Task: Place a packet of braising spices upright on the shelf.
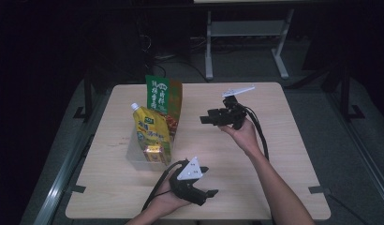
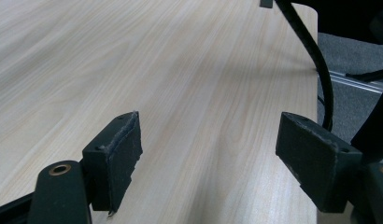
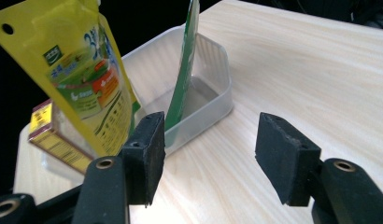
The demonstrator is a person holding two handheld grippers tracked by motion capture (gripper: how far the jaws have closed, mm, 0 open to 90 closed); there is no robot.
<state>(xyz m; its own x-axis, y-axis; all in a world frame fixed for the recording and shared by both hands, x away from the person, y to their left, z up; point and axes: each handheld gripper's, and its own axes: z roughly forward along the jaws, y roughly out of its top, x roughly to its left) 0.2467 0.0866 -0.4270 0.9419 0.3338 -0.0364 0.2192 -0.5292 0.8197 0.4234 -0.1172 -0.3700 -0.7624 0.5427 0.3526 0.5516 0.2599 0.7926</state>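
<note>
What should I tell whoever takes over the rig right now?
Left gripper: open, empty, low over the table's near edge.
Right gripper: open, empty, held right of the clear bin.
In the bin: yellow spouted pouch, green packet, small yellow box, all upright.
Done: three items binned.
Left: no loose items visible on the table; check before stopping.

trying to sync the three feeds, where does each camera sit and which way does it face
High view: above the person's side, looking forward and down on the table; both forearms, left gripper and right gripper show.
Left gripper view: rides the left gripper, looking across bare tabletop between its open jaws.
Right gripper view: rides the right gripper, facing the clear plastic bin; open jaws show.
Shared: high and right gripper views both show the yellow spouted pouch, green packet and small box.
</note>
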